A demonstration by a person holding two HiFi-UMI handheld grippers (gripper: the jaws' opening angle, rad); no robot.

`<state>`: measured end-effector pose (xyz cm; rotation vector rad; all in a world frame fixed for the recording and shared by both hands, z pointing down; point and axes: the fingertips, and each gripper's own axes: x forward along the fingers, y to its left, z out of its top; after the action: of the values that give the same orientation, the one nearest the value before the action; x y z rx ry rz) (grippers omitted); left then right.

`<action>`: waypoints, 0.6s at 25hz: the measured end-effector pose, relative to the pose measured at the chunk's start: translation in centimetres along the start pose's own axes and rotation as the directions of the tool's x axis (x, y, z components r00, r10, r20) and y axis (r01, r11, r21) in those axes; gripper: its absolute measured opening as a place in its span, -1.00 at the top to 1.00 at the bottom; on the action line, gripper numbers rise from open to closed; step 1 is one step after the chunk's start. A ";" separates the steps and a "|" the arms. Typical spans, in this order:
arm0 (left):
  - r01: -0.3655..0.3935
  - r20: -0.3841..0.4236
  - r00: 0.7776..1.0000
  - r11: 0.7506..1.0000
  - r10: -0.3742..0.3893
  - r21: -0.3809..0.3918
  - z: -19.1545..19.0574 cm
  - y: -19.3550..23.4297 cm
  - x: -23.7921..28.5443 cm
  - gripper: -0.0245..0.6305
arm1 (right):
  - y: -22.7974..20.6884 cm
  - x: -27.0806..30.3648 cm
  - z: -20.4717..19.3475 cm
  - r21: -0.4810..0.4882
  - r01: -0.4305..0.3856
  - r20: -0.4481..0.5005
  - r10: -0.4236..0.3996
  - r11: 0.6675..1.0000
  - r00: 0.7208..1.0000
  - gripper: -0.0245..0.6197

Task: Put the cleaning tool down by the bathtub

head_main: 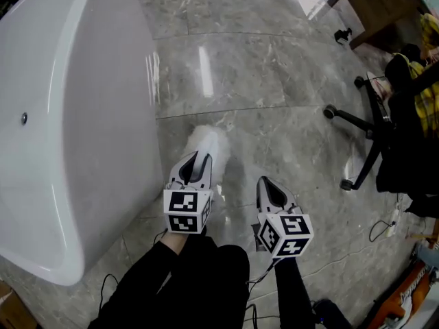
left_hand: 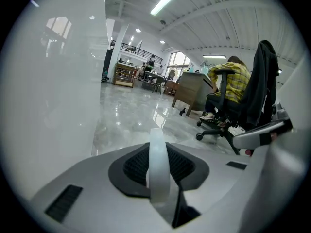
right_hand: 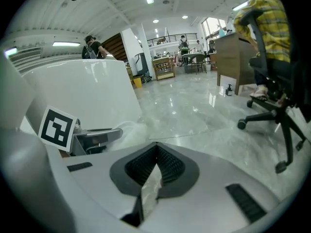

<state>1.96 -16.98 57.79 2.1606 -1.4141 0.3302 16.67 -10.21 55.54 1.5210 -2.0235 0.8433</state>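
The white bathtub fills the left of the head view, and its glossy wall stands close on the left in the left gripper view. The cleaning tool is a white fluffy head on a pale handle. My left gripper is shut on that handle, low over the grey marble floor right beside the tub wall. The fluffy head pokes out ahead of it. My right gripper hangs a little to the right, jaws shut and holding nothing.
A black office chair with a seated person in a yellow plaid shirt stands at the right. A wooden desk is at the back right. Cables and an orange object lie at the lower right.
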 end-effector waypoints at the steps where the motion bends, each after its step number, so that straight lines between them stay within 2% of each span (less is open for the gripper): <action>1: -0.008 0.004 1.000 1.000 0.008 0.001 -0.5 0.5 0.5 0.62 | 0.0 0.8 -0.2 -0.017 -0.009 0.003 0.009 1.000 1.000 0.93; 6: -0.036 0.025 0.999 0.999 0.036 0.024 -3.0 2.6 2.6 0.62 | -0.2 4.1 -1.3 -0.078 -0.040 0.006 0.040 0.996 0.999 0.93; 15: -0.086 0.025 0.996 0.995 0.084 0.053 -7.3 5.2 4.9 0.62 | -0.5 6.6 -2.9 -0.113 -0.055 0.020 0.058 0.992 0.998 0.92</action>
<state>-0.06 -18.30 67.73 2.1576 -1.5297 0.3802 15.33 -12.73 62.19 1.4243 -2.1026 0.7234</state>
